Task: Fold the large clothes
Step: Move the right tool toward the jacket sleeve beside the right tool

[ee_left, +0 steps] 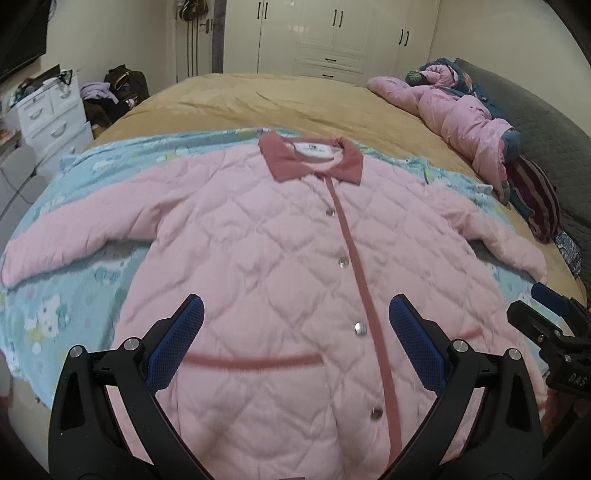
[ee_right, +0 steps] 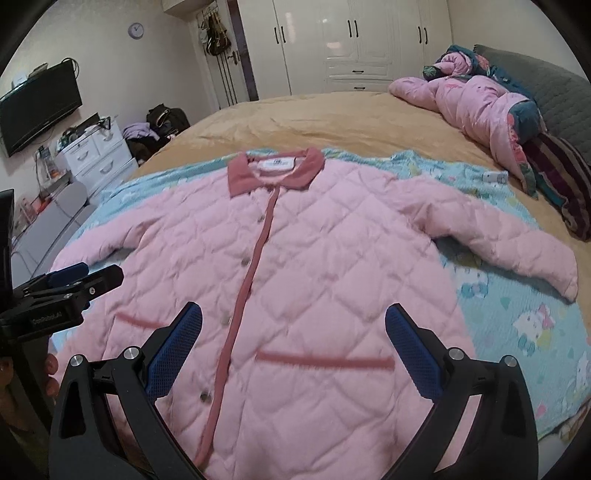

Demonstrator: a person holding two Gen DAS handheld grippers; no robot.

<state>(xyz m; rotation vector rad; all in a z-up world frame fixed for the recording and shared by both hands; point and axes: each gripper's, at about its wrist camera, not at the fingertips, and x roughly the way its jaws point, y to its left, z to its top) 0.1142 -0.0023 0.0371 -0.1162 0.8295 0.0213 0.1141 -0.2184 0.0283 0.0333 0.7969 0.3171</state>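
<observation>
I am holding the left gripper (ee_left: 295, 347) and right gripper (ee_right: 293, 350) wide apart, empty, over the near hem; the pink coat (ee_left: 266, 266) is lying flat on the bed (ee_left: 295, 99), sleeves out, ready for folding

I'm in a home bedroom: a wide bed (ee_right: 332, 122) ahead of my gripper, white wardrobes (ee_right: 354, 40) beyond it, a wall-mounted TV (ee_right: 38, 110) far left

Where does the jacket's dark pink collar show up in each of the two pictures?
Left wrist view: the collar sits above centre, just right of the middle.
Right wrist view: the collar sits above centre, slightly left of the middle.
Shared landmark: the white wardrobe behind the bed.
</observation>
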